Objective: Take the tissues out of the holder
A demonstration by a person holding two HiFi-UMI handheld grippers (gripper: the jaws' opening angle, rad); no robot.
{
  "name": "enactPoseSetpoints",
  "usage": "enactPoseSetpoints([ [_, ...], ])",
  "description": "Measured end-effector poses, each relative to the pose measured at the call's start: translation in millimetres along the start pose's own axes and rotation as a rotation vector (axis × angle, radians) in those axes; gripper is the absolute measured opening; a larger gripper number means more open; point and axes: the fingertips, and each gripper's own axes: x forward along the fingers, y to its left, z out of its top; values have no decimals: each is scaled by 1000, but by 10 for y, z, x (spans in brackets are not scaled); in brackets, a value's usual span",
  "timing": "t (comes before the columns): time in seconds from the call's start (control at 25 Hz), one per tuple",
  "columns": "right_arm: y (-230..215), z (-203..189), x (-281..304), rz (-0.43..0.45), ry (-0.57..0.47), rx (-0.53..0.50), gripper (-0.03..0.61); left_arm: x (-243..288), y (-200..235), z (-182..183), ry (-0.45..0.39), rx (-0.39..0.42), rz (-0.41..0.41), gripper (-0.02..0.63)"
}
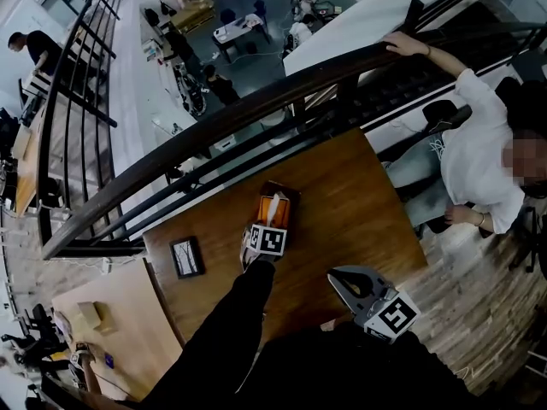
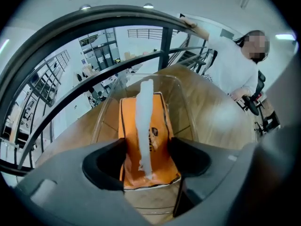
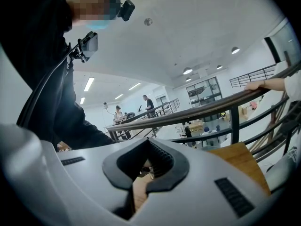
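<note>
Tissue: one white sheet stands up out of the orange tissue pack. The pack sits inside the clear holder. The holder is on the wooden table, toward the far edge, just inside the railing.

Left gripper: jaws wide apart, one on each side of the pack's near end, with the sheet between them. Neither pad touches the sheet, so nothing is gripped. The gripper body cuts off the holder's near end and the bottom of the pack. The dark print on the pack is half covered by the sheet and unreadable.

Head view: the left marker cube covers that gripper's jaws, so only the far part of the holder and a bit of white show. A black sleeve runs from the bottom edge up to the cube.

Right gripper: jaws closed tip to tip, with nothing between them. A sliver of wood shows through the cavity behind the tips. It is well apart from the holder, at the table's near right area. Whether it rests on the wood or is above it, I can't tell.

Other:
- A small dark framed item lies flat on the table's left side, maybe a tablet or a picture frame; it's too small to say.
- A person in a white top is beyond the table's right edge, with one hand on the railing.
- The right gripper view is mostly its own housing, plus a dark-clothed torso at upper left. The table shows there only as a corner.
</note>
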Motion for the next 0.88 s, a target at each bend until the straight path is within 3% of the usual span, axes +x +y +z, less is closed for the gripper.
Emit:
enactPoseSetpoints([
  [0.12,0,-6,-64,-5,-3,4,5,4,-5,-39,33,-1,1,305],
  [0.28,-16,-43,-72,-6,-10,6,5,15,50,-62,35,-5,-4,225],
  [0.48,-89,-32,-132,-2,-26,13,5,-30,30,-42,13,-3,-20,173],
  [0.88,-27,-30,-283,12,-52,-4,5,-284,-45,-36,-34,48,-6,166],
])
